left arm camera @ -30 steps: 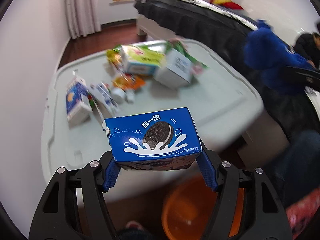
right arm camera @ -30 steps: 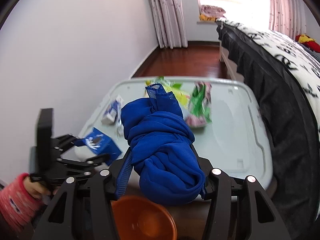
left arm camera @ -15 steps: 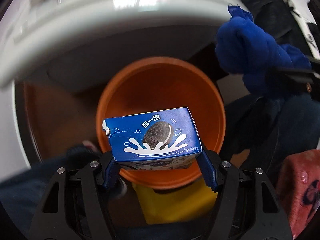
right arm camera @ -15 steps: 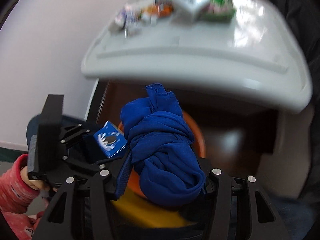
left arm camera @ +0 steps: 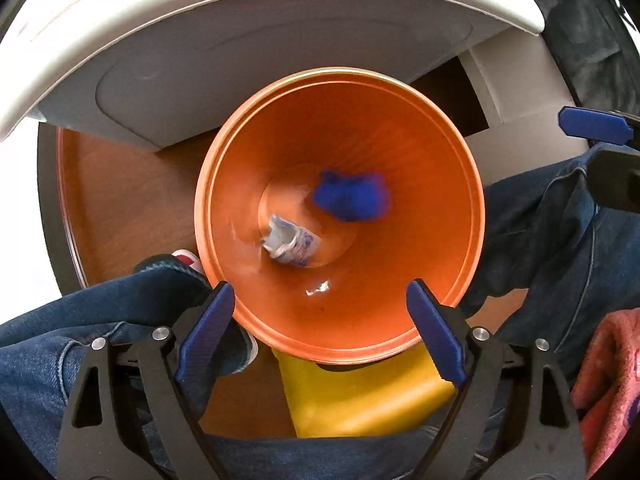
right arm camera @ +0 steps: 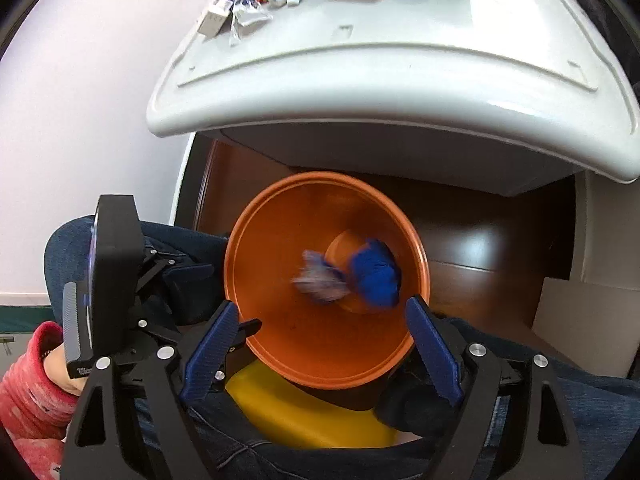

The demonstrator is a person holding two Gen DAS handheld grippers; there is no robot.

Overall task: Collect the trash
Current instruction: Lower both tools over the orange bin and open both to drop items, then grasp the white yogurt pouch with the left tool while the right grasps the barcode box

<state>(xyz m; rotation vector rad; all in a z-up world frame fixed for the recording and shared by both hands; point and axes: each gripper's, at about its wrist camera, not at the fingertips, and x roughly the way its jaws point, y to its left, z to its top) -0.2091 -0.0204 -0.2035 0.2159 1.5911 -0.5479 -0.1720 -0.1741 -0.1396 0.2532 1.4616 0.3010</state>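
An orange bin (left arm camera: 440, 152) stands on the floor below the table edge; it also shows in the right wrist view (right arm camera: 280, 344). Inside it lie a blue cloth bundle (left arm camera: 352, 196) and a blurred blue-and-white box (left arm camera: 290, 240); both also show in the right wrist view, cloth (right arm camera: 376, 272) and box (right arm camera: 320, 280). My left gripper (left arm camera: 318, 316) is open and empty above the bin's near rim. My right gripper (right arm camera: 318, 332) is open and empty above the same bin. The left gripper's body (right arm camera: 116, 280) shows at the left of the right wrist view.
The white plastic table (right arm camera: 400, 72) overhangs the bin, with several cartons and wrappers (right arm camera: 248, 4) at its far side. A yellow object (left arm camera: 368, 396) lies under the bin's near side. The person's jeans-clad legs (left arm camera: 560, 232) flank the bin. The wall is at the left.
Both grippers opened. The blue cookie box and the blue cloth bundle dropped out of them into the orange bin. Both cameras tilted down over the bin.
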